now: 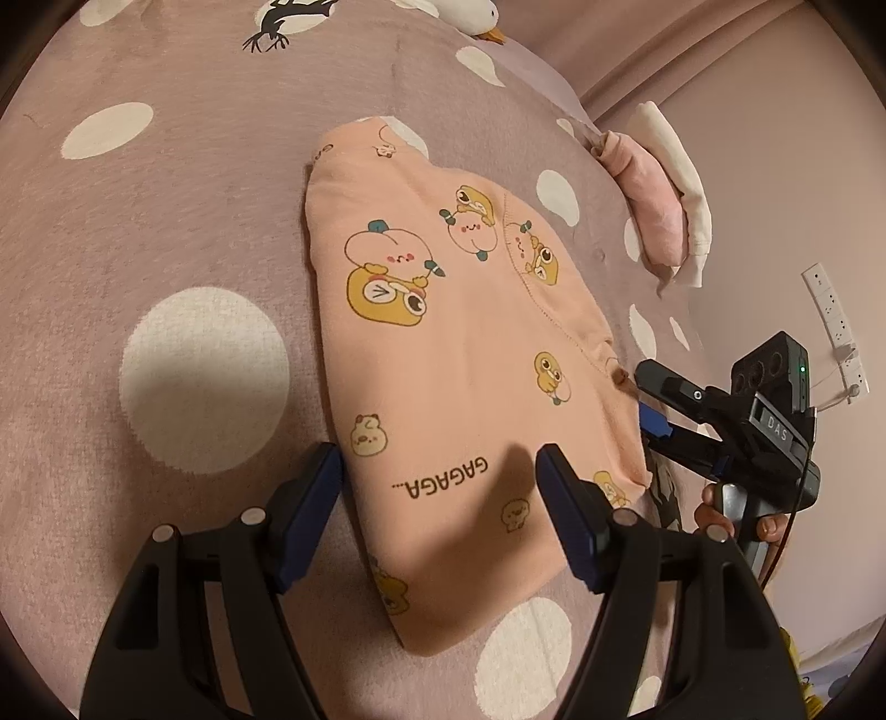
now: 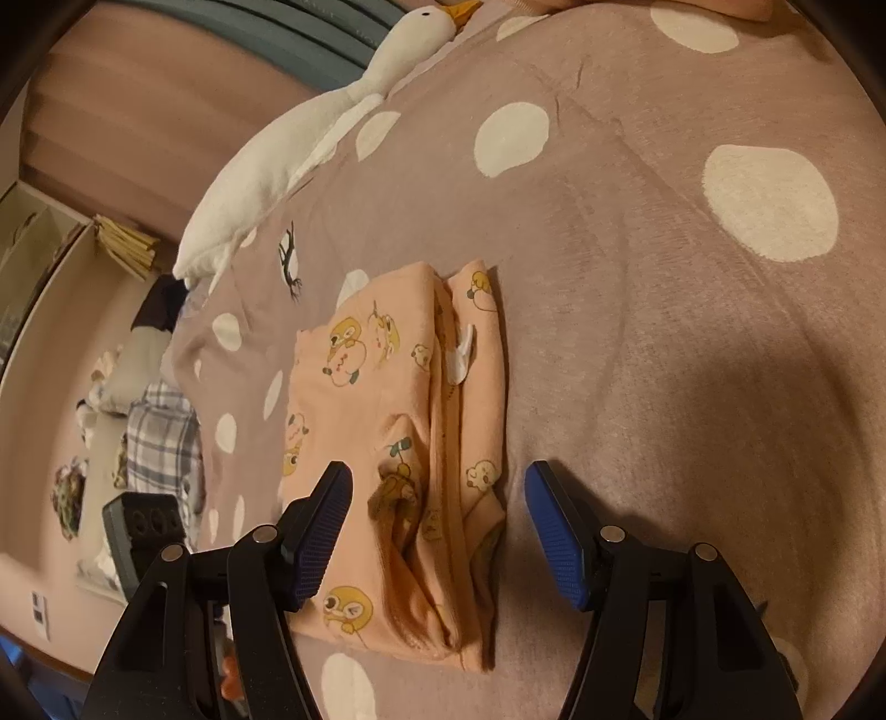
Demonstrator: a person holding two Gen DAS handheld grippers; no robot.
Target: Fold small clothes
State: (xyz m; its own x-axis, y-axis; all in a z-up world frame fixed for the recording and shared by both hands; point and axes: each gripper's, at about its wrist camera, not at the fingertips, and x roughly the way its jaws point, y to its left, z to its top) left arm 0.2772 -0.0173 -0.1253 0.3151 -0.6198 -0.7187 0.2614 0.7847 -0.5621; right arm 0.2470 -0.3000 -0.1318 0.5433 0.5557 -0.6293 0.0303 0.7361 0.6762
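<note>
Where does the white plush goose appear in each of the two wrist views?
Left wrist view: only the head and orange beak of the white plush goose show, at the top edge, right of centre.
Right wrist view: the whole goose lies diagonally at upper left, head towards the top, along the bed's edge.
Shared landmark: the folded peach garment, central in both views.

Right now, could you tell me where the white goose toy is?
In the right wrist view, the white goose toy lies upper left on the dotted bedspread, beyond the folded peach garment.
</note>
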